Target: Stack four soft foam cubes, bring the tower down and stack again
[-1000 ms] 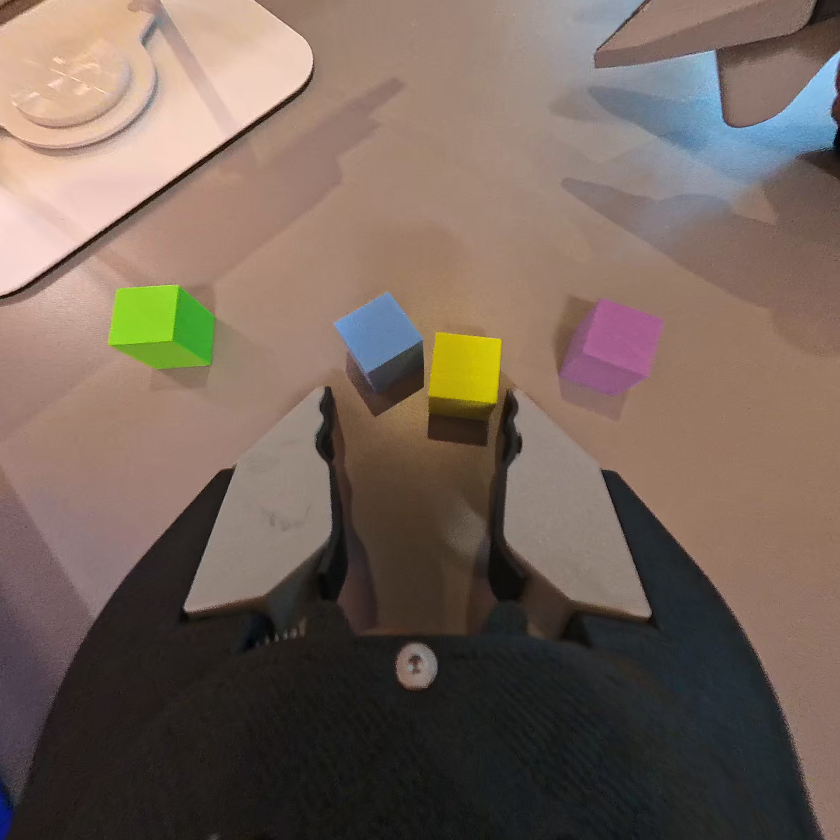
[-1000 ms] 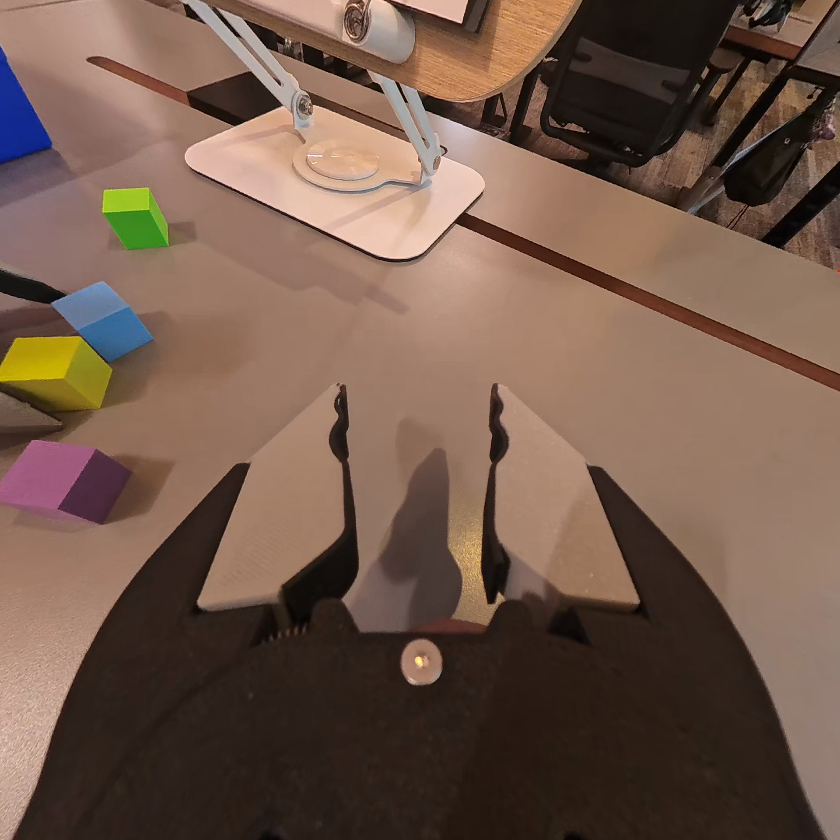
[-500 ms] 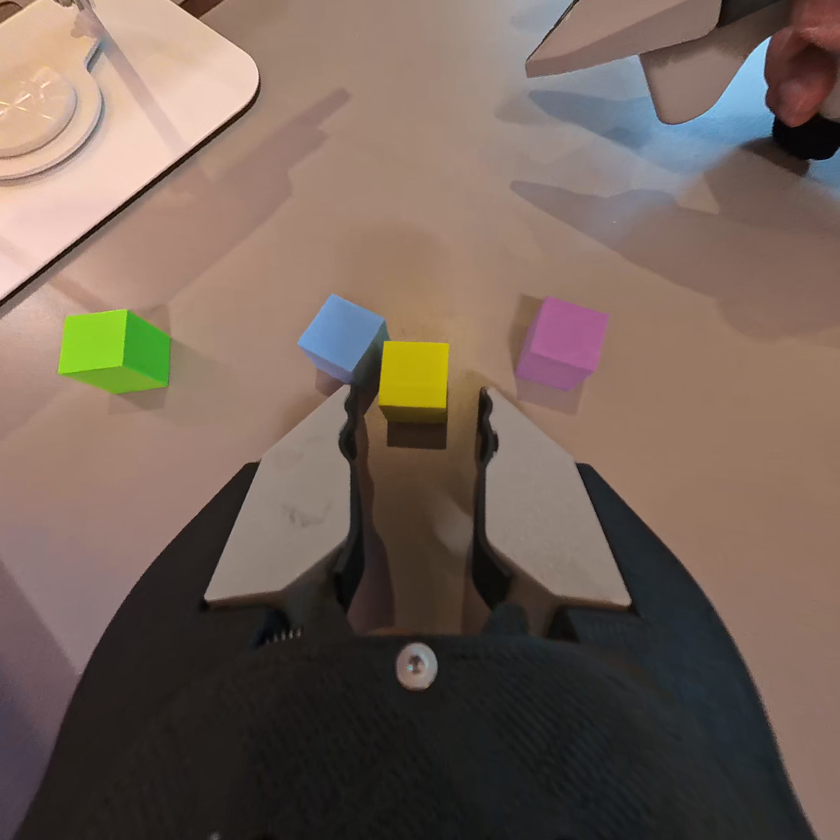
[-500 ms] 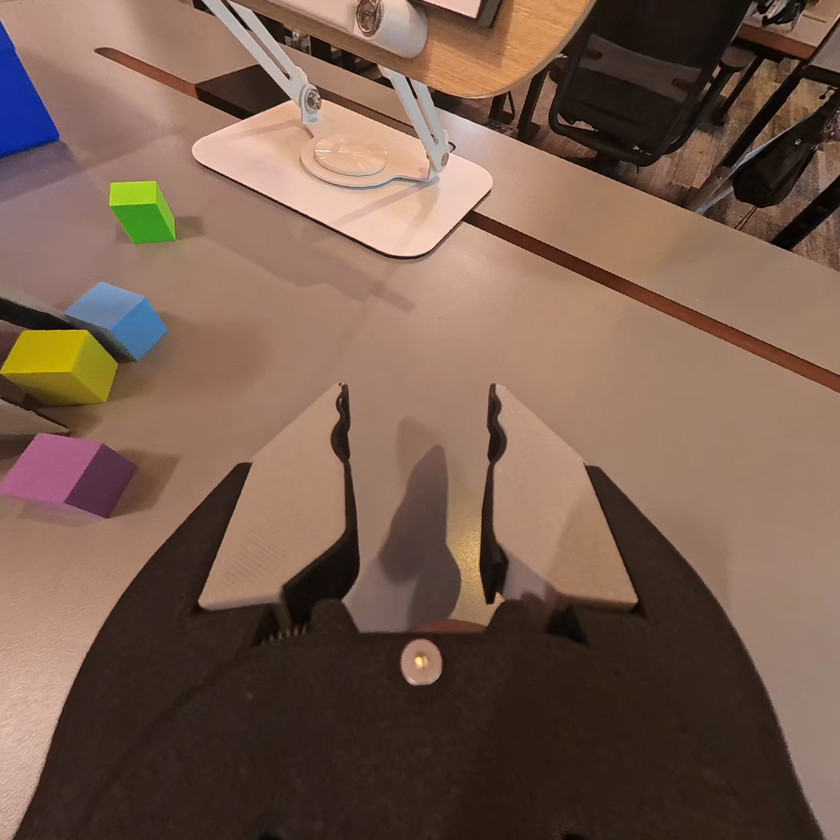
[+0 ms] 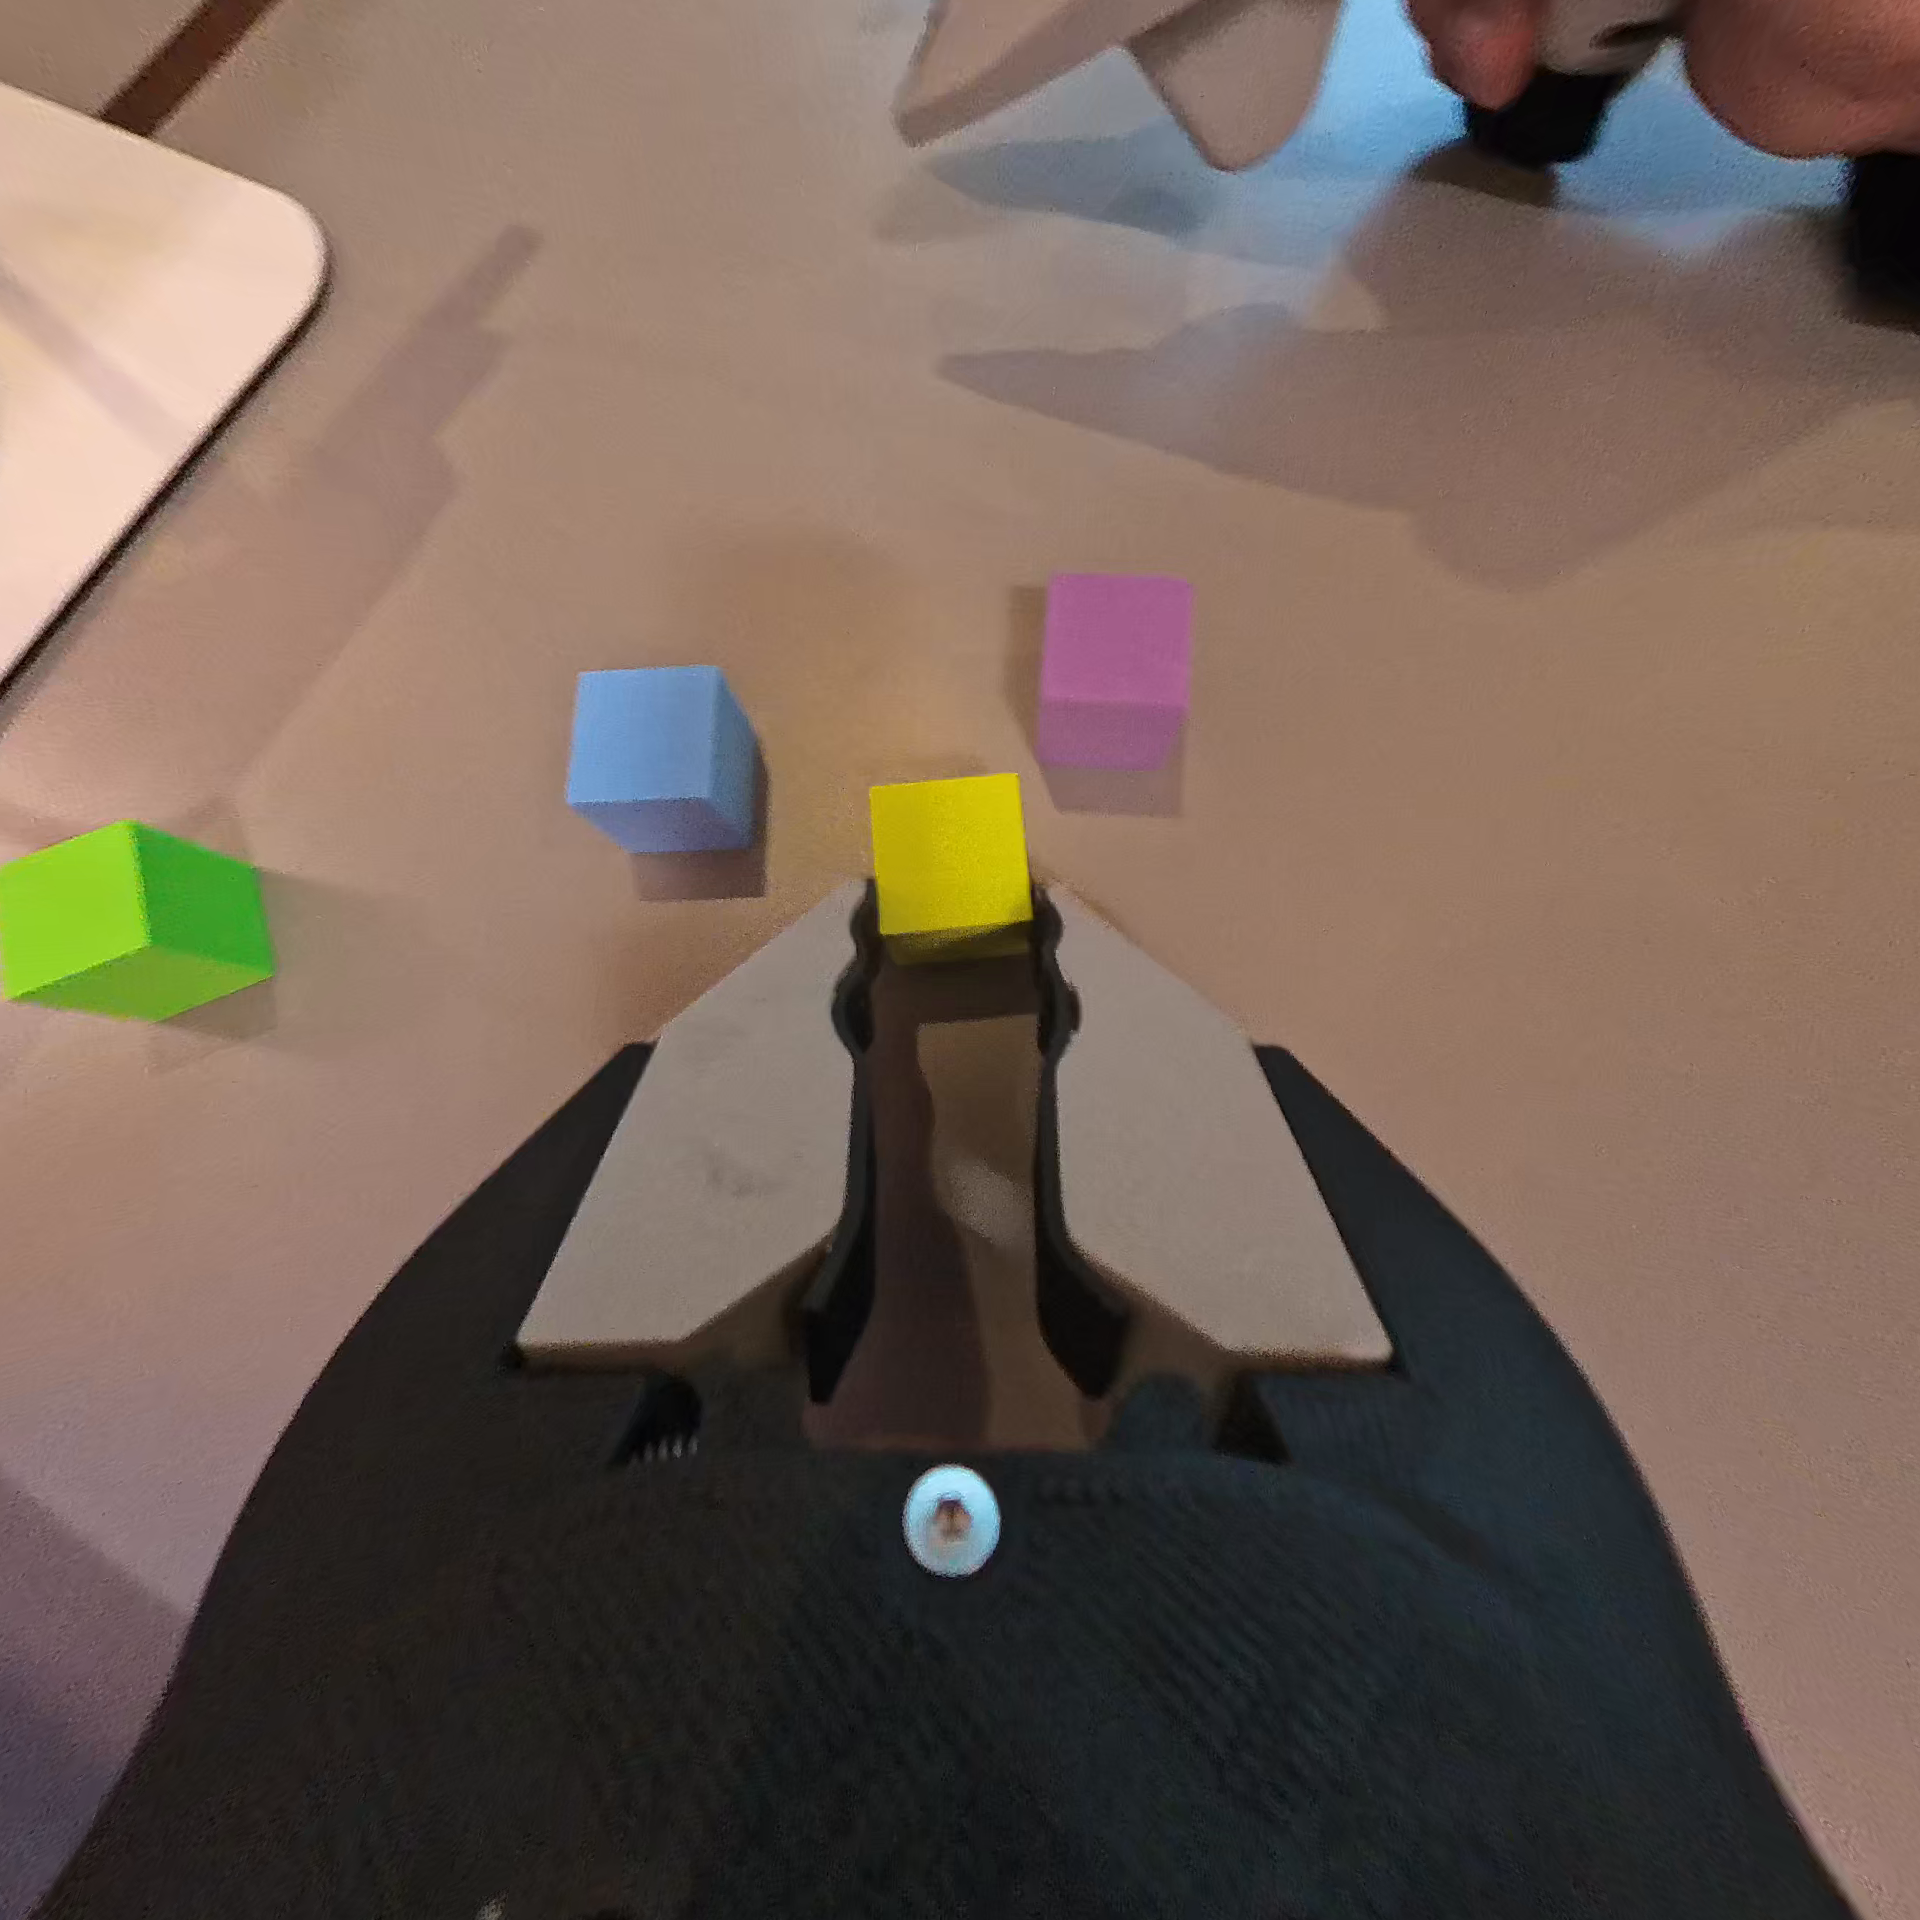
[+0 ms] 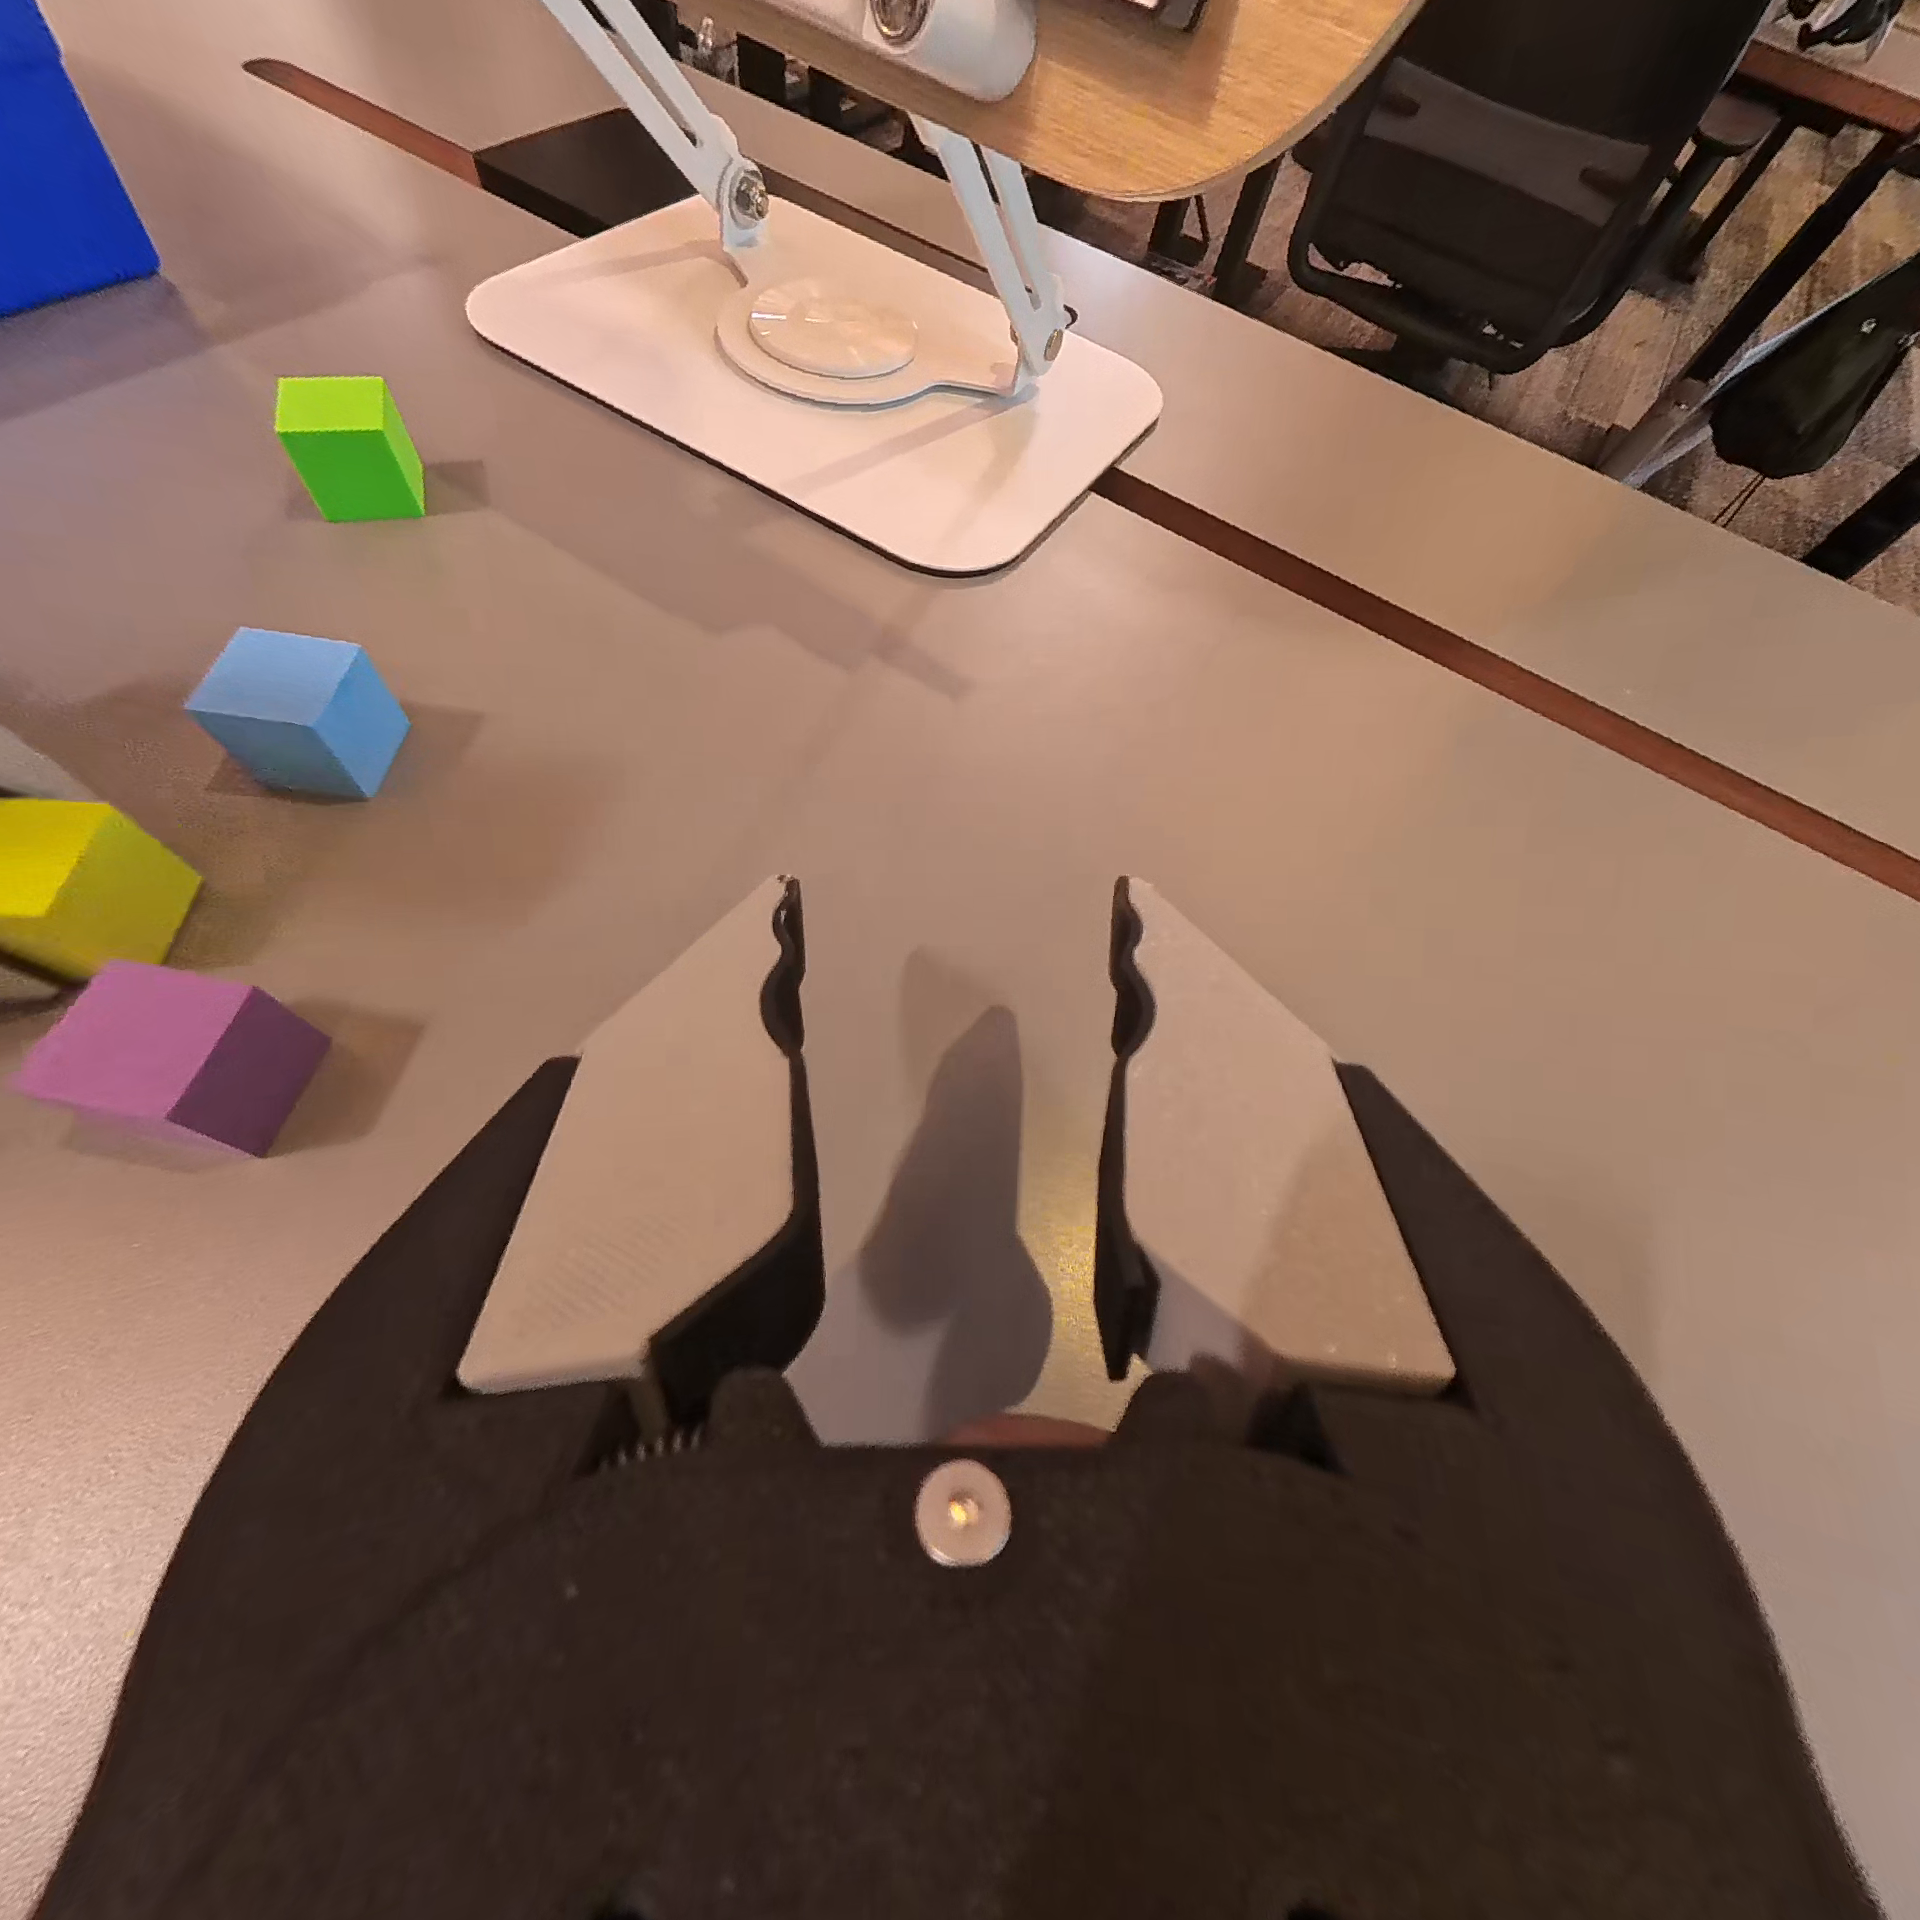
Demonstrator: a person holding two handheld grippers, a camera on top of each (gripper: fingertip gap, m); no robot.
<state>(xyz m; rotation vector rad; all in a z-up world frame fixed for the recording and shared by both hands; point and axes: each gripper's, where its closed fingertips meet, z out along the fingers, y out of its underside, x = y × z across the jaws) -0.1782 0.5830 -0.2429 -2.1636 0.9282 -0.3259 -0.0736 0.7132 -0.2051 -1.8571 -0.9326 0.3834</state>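
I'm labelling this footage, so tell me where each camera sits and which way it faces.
Left wrist view: on the left tongs, looking down at the table; they clamp the yellow foam cube; a hand shows.
Right wrist view: on the open right tongs, facing a white stand base.
Shared: blue foam cube, green foam cube, purple foam cube.

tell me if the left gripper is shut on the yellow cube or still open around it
Shut on it: the left gripper has both fingertips against the yellow cube's sides, with no gap showing.

black gripper (image 5: 951,914), grey fingers (image 5: 727,1132)
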